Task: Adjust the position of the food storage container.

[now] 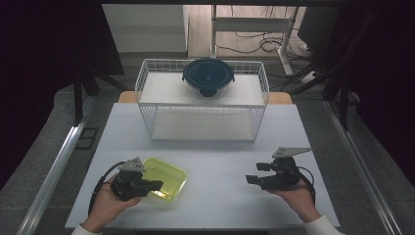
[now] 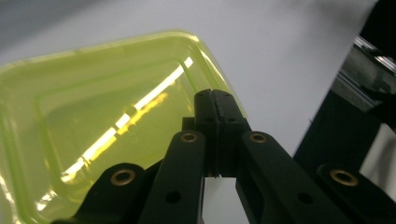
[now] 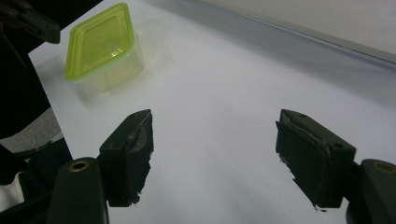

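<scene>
black tongs [image 1: 157,185], brass rivets, grey plates, black cables, white sleeves

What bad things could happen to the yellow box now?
The left tool is shut and sits over the near edge of the box. Pushed on like that, the light box might slide across the table or tip. The lid may not be pinched at all, so a lift could leave the box behind. The right tool is open and far away, so it could not steady it.
</scene>
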Available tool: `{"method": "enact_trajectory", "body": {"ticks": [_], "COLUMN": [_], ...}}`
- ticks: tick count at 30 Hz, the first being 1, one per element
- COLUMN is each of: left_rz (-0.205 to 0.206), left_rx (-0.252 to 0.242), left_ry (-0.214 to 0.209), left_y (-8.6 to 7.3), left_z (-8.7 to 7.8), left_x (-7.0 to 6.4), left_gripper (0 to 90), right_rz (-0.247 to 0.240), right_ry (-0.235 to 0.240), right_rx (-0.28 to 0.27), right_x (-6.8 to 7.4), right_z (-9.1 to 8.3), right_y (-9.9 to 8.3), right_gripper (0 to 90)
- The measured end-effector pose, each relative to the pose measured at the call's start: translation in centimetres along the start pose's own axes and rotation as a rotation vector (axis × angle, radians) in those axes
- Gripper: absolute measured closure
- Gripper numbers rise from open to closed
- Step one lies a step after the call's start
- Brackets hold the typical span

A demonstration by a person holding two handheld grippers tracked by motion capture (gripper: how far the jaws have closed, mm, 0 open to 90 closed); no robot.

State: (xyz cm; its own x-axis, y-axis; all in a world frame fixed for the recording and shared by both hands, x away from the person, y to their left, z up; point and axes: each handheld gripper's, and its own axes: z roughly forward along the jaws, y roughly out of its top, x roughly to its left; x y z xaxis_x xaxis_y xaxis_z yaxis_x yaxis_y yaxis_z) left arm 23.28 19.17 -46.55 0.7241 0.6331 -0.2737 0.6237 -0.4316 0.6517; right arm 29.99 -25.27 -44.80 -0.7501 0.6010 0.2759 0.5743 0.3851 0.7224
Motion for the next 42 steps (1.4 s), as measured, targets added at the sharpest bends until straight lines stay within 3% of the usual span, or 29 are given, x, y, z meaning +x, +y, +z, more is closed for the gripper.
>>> {"method": "enact_trajectory", "body": {"ticks": [3,6,9,15,22,25,33,40,42], "left_rz": [0.027,0.056,0.057,0.069,0.032,-0.005,0.003,-0.002,0.002], "left_rx": [0.059,0.124,0.155,0.233,0.198,0.175,0.151,0.159,0.142], "left_ry": [-0.058,-0.073,-0.094,-0.034,0.009,-0.008,0.048,0.014,0.009], "left_y": [-0.6,-1.1,-1.6,-2.4,-2.0,-1.7,-0.6,-0.7,-0.7], "left_z": [0.3,1.0,1.7,3.4,4.0,4.6,6.1,6.1,5.6], "left_x": [-0.4,-0.8,-1.0,-1.0,-0.5,-0.4,-0.8,-1.1,-1.5], "left_gripper": [90.0,90.0,90.0,90.0,89.7,89.7,89.9,89.6,89.7], "right_rz": [0.001,0.006,0.008,0.014,0.019,0.017,0.021,0.019,0.019], "right_ry": [0.002,0.012,0.012,0.005,0.0,-0.003,-0.02,-0.026,-0.026], "right_rx": [0.004,0.007,0.01,0.006,-0.002,-0.003,-0.02,-0.034,-0.035], "right_x": [0.0,0.0,0.0,-0.1,-0.1,-0.2,-0.2,-0.2,-0.2], "right_z": [0.0,0.0,-0.1,-0.2,-0.2,-0.2,-0.4,-0.6,-0.6], "right_y": [0.0,0.0,-0.1,-0.2,-0.2,-0.2,-0.2,-0.2,-0.2], "right_gripper": [27.4,27.4,27.4,27.4,27.4,27.4,27.4,27.4,27.4]}}
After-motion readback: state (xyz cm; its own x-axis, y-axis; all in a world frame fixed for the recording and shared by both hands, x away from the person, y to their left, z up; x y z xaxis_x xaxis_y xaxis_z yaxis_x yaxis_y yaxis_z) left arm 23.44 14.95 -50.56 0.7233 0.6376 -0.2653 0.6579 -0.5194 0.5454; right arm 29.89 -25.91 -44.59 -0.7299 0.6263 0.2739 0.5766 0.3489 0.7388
